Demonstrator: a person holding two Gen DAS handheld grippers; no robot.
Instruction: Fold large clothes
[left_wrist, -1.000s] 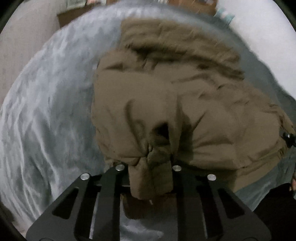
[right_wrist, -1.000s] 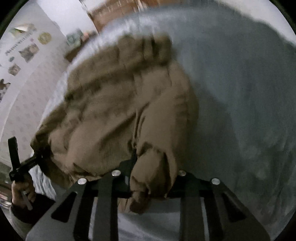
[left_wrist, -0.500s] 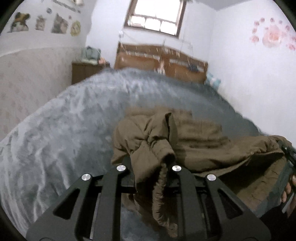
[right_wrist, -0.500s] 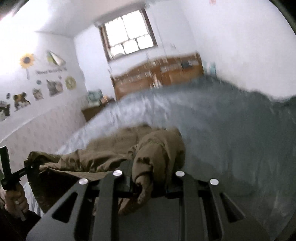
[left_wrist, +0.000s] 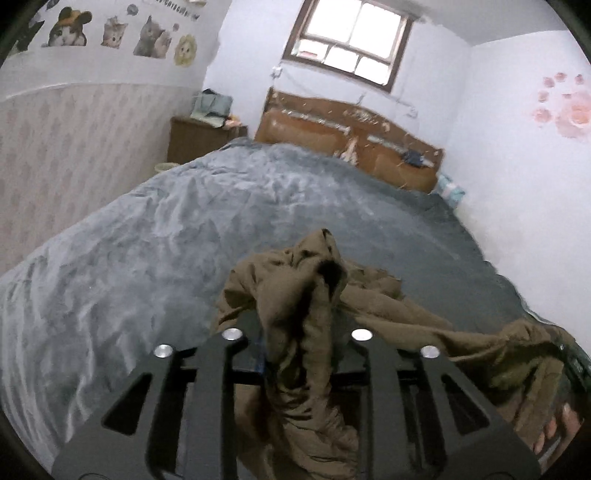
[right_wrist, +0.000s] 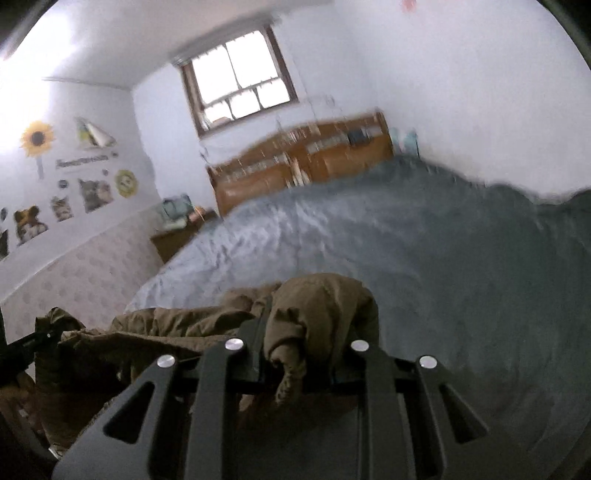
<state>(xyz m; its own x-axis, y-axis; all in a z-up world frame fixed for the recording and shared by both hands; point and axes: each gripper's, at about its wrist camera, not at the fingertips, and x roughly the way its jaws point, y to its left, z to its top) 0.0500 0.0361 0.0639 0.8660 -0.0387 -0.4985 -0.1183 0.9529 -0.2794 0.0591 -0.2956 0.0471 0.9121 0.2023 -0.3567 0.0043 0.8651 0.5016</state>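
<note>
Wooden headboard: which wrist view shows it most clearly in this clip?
The left wrist view. There the wooden headboard is sharp, with its curved top edge and panels distinct beyond the grey blanket. The right wrist view also shows the headboard whole, but smeared by motion blur, so its details are lost.

Left tongs matte black, slotted plates with triangular cutouts, four round silver screw heads, right tongs the same black build
</note>
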